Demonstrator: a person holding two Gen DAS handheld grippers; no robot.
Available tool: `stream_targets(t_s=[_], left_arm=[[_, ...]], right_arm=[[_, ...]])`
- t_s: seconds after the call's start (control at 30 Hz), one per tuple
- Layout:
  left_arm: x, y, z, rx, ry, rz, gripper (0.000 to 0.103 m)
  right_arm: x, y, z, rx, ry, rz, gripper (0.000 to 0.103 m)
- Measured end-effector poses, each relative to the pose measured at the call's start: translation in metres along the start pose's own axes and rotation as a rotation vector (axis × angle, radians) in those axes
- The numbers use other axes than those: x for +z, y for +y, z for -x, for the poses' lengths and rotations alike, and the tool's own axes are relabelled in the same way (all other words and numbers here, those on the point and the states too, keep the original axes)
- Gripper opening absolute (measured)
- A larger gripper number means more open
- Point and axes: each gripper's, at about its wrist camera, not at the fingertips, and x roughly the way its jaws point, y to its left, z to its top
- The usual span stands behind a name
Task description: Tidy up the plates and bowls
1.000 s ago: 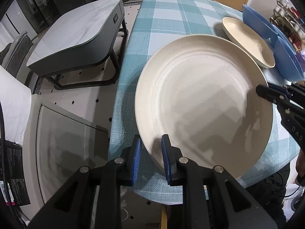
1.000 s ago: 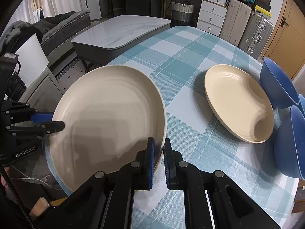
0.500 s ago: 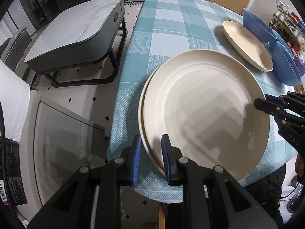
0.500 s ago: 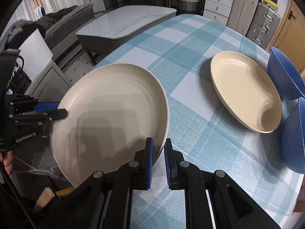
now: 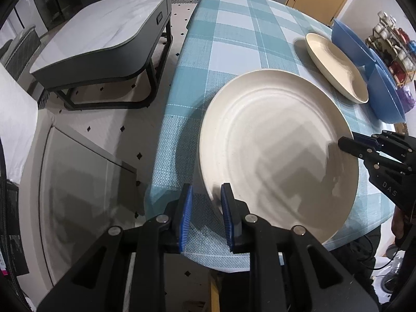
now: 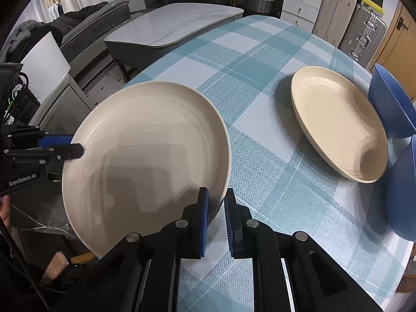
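Nearest in each wrist view, a gripper straddles the rim of the large cream plate [image 5: 275, 153]. The left gripper [image 5: 205, 213] has its blue pads either side of the plate's left edge, a narrow gap showing; the right gripper [image 6: 215, 215] sits likewise on the opposite edge, its jaws nearly closed, with slight clearance at the outer pad. Whether either pair presses the rim cannot be told. The plate is round, face up, roughly level, at the near corner of the checked table [image 5: 234, 33], its near edge reaching the table's edge. A second rim peeped beneath it half a second ago; now the stack reads as one outline, and the plate has come down from its earlier tilt. Farther along the table's right edge lies a smaller cream plate [image 6: 338, 127], tilted, its far side leaning against two blue bowls [image 6: 392, 104]. Beyond the table's left edge stands a grey coffee table [image 5: 101, 33].
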Motion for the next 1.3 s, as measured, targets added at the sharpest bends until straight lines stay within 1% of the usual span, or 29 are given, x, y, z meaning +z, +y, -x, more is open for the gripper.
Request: stream_targets(t_s=[0.1,0.17,0.23,0.3,0.33,0.37,0.57,0.63,0.67,0.73,0.8,0.87,1.0,1.07,1.17,1.3], left_arm=[[0.000,0.000,-0.001,-0.006,0.002,0.004,0.021],[0.000,0.000,-0.001,-0.018,0.003,0.011,0.021],[-0.001,0.000,-0.003,-0.025,0.006,0.014,0.022],[-0.002,0.001,-0.004,-0.039,0.016,0.031,0.027],[-0.003,0.001,-0.004,-0.051,0.019,0.040,0.038],[-0.003,0.001,-0.004,-0.064,0.017,0.046,0.046],[-0.007,-0.003,-0.004,-0.087,0.007,0.050,0.046],[-0.007,-0.005,-0.004,-0.092,0.005,0.039,0.046],[-0.007,-0.007,-0.004,-0.097,0.001,0.033,0.044],[-0.007,-0.011,-0.002,-0.105,-0.023,0.007,0.043],[-0.008,-0.014,-0.001,-0.086,-0.035,-0.007,0.042],[-0.009,-0.014,-0.003,-0.083,-0.035,-0.011,0.042],[-0.010,-0.015,-0.004,-0.091,-0.029,-0.003,0.042],[-0.010,-0.018,-0.004,-0.097,-0.026,-0.008,0.041],[-0.009,-0.025,-0.005,-0.094,-0.027,-0.023,0.041],[-0.006,-0.034,-0.007,-0.095,-0.024,-0.039,0.041]], right_arm=[[0.001,-0.003,0.000,0.008,0.006,-0.007,0.012],[0.002,-0.007,0.004,0.017,-0.011,-0.033,0.012],[0.002,-0.017,0.012,0.028,-0.047,-0.095,0.019],[0.002,-0.025,0.018,0.070,-0.089,-0.148,0.043],[0.000,-0.027,0.021,0.101,-0.111,-0.164,0.046],[-0.001,-0.027,0.022,0.114,-0.119,-0.169,0.047],[-0.005,-0.018,0.006,0.125,-0.078,-0.188,0.047],[-0.008,-0.016,-0.001,0.146,-0.066,-0.204,0.047],[-0.009,-0.015,-0.003,0.153,-0.062,-0.212,0.047],[-0.012,-0.014,-0.008,0.167,-0.054,-0.237,0.047],[-0.015,-0.014,-0.011,0.174,-0.043,-0.255,0.047],[-0.017,-0.013,-0.013,0.185,-0.046,-0.259,0.047],[-0.020,-0.009,-0.012,0.176,-0.052,-0.259,0.047],[-0.021,-0.009,-0.012,0.193,-0.050,-0.273,0.046],[-0.022,-0.009,-0.010,0.160,-0.056,-0.271,0.045],[-0.025,-0.018,-0.008,0.147,-0.063,-0.297,0.045]])
